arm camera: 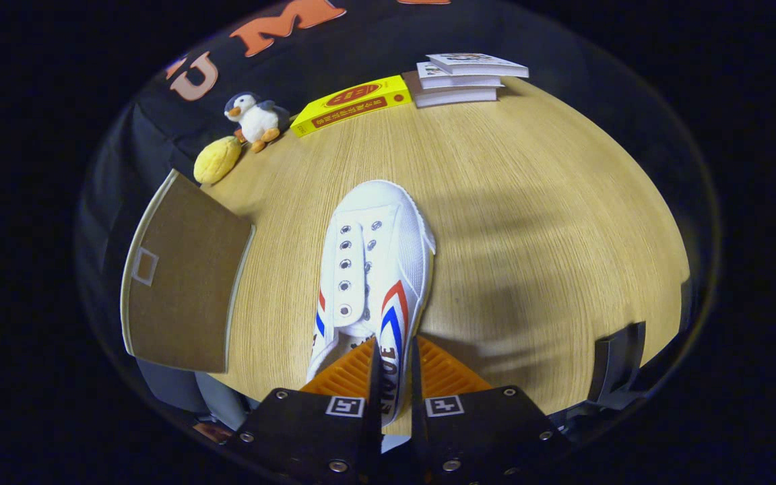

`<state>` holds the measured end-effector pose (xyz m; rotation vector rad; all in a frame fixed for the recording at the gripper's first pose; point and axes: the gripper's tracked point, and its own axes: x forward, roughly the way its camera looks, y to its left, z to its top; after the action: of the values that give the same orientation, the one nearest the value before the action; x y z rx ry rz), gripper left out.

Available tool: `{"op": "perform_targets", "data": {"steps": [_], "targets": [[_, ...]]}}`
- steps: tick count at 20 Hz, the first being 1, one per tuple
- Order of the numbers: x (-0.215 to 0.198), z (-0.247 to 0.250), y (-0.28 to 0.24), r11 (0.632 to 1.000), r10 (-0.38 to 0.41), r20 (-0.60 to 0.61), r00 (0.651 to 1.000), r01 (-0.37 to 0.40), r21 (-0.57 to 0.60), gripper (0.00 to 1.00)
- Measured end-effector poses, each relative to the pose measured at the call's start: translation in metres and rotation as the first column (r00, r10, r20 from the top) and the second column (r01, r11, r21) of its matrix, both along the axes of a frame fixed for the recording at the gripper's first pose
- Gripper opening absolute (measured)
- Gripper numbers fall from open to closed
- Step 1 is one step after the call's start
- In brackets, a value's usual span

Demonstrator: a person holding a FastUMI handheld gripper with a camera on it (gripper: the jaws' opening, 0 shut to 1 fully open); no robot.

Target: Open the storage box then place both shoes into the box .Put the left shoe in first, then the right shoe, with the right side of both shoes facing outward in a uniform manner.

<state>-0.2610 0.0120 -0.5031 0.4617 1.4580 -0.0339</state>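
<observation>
Two fingers of the gripper [395, 367] pinch the side wall of a white shoe [374, 269] near its heel, nearly closed on it. Toe points away over the wooden table [529, 202]. Brown box lid [179, 283] beside it; beyond, plush penguin [256, 120], yellow book [351, 104], stacked books [462, 77].

The gripper [393, 377] pinches the side wall of a white shoe [374, 263] at frame centre, above the wooden table [529, 202].

The claw [393, 377] has two blocky dark housings, each studded with round silver screws. Each housing carries a small square black-and-white marker near the fingers. The fingers [344, 374] are ridged wedge shapes.
</observation>
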Motion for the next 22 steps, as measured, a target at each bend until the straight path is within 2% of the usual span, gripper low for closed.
{"op": "perform_targets", "data": {"steps": [3,6,13,18,22], "targets": [[0.001,0.002,0.003,0.996,-0.072,0.008,0.997,0.072,0.045,0.12],[0.011,0.004,0.003,0.995,-0.091,0.027,0.995,0.09,0.044,0.07],[0.062,0.046,0.022,0.992,-0.088,0.132,0.987,0.075,0.104,0.05],[0.101,0.106,0.053,0.974,-0.128,0.198,0.972,0.085,0.212,0.05],[0.126,0.148,0.085,0.973,-0.094,0.247,0.964,0.036,0.227,0.05]]}}
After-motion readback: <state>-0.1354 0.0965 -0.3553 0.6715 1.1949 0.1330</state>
